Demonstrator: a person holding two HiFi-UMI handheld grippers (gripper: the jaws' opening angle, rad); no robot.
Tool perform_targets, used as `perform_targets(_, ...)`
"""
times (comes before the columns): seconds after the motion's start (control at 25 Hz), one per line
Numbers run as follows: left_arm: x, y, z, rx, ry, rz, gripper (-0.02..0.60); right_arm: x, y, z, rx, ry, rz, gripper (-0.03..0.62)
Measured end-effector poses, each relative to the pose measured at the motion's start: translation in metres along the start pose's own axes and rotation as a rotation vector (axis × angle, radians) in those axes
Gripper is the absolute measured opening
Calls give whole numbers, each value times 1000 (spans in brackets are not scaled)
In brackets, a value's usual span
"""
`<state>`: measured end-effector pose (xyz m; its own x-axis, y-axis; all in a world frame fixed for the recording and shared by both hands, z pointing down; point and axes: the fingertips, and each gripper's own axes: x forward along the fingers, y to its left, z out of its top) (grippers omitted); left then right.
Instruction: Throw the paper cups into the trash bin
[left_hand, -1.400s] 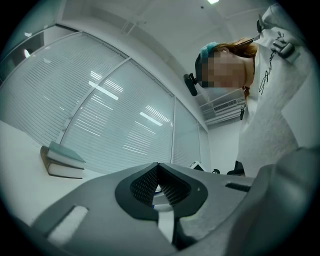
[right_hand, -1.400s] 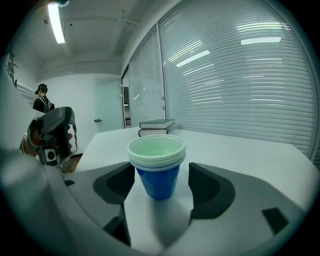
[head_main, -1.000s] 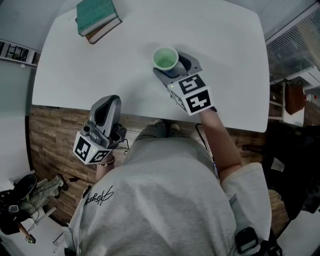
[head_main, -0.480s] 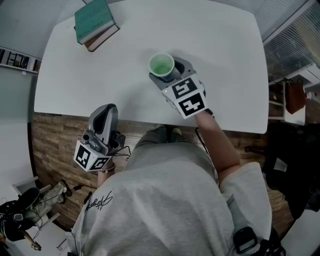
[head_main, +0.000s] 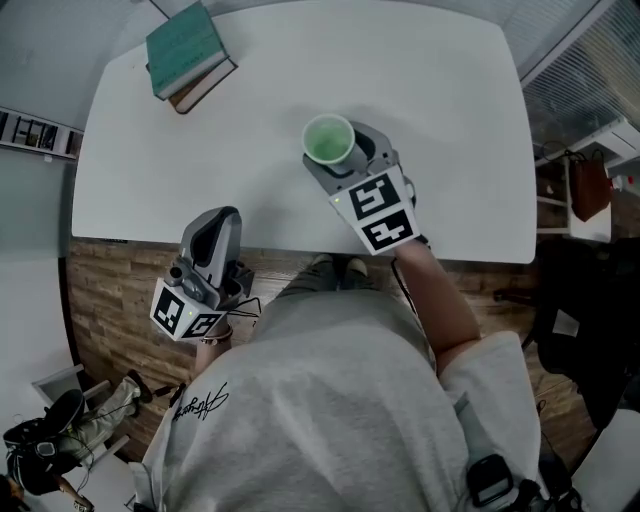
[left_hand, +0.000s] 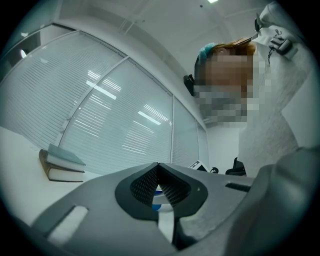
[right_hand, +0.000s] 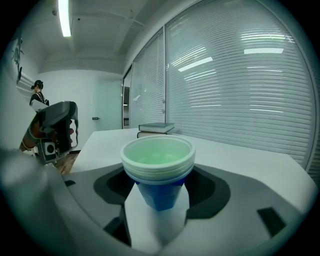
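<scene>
A stack of nested paper cups (head_main: 328, 139), blue outside and green inside, stands upright between the jaws of my right gripper (head_main: 338, 152) over the middle of the white table (head_main: 450, 120). In the right gripper view the cups (right_hand: 157, 167) fill the gap, and the right gripper (right_hand: 157, 202) is shut on their blue wall. Whether the stack rests on the table or hangs above it I cannot tell. My left gripper (head_main: 223, 224) is held at the table's near edge on the left, with its jaws pressed together and nothing between them (left_hand: 158, 167). No trash bin is in view.
A pile of two books (head_main: 188, 50) lies at the table's far left corner, also seen as books (right_hand: 156, 129) beyond the cups. Wooden floor (head_main: 110, 290) runs below the near edge. Window blinds (right_hand: 240, 80) line the far side. Dark gear (head_main: 50, 440) sits on the floor at lower left.
Almost nothing differs. The right gripper keeps its hold on the cups at about the same spot over the table; the left gripper stays shut by the near edge.
</scene>
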<state>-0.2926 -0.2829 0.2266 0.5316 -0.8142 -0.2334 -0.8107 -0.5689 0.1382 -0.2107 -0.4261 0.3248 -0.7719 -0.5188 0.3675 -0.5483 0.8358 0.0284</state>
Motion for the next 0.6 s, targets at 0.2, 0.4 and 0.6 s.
perform_targets(0.2,15,6,0,-12,9,-60,3,-12,-11,5,39,-22,-67,305)
perform_targets(0.4,31,10,2,-19,15,-132,3,-25,-15,8,43,-31,-127,305)
perform_targets(0.6,42,15,-1,-23,31,-194,3,-36,-14,18,29,-44,-182,305)
